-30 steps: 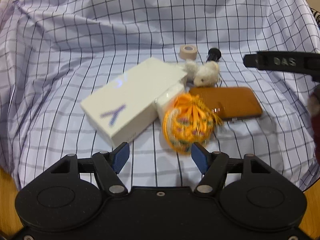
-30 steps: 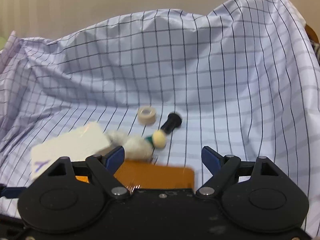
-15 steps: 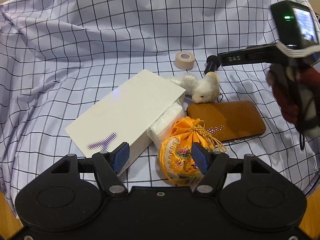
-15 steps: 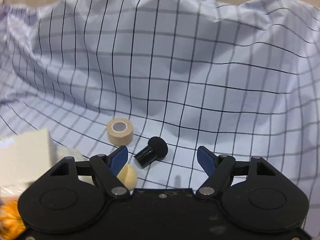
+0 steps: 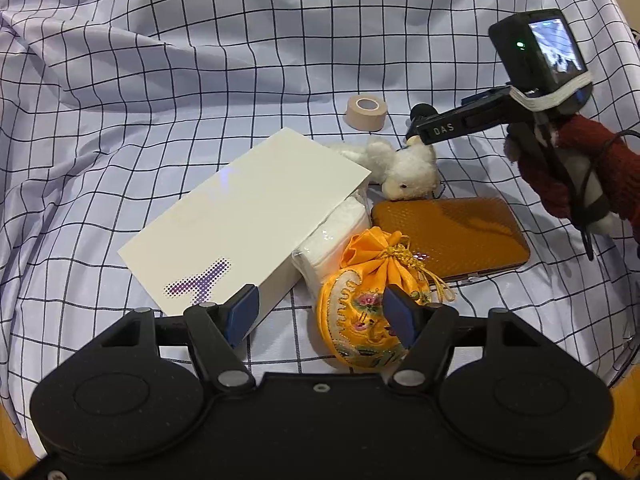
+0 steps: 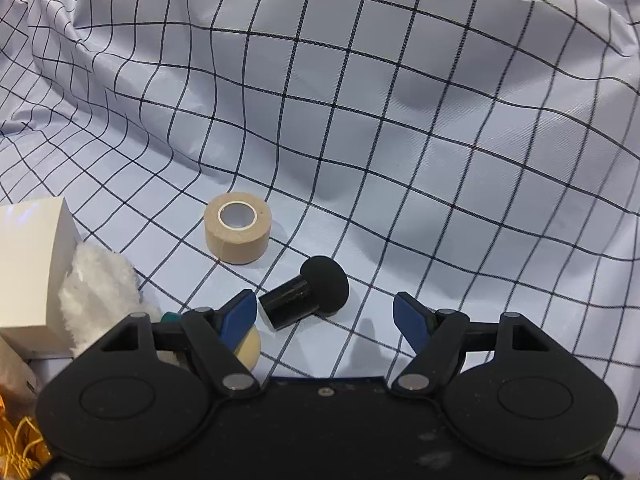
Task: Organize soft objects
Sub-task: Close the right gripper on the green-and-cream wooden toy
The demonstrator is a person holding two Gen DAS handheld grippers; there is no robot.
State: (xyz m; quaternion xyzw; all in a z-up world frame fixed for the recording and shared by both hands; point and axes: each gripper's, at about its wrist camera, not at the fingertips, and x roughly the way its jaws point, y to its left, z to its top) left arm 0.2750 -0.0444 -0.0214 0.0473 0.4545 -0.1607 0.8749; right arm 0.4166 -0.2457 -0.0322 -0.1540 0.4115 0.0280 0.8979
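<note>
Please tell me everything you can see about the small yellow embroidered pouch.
The small yellow embroidered pouch looks like shiny satin, stitched with pink flowers and a white scalloped border. Its neck is gathered shut by a gold knotted cord with tassels. It lies on the checked cloth, beside the wrapped white tissue pack and the orange textured case. It appears slumped, not upright.

Bright, even light; soft shadows; sharp (fisheye-bent edges).

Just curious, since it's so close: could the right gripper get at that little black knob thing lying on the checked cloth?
Probably yes: the black knob lies just ahead of the open right gripper, nothing between them.
</note>
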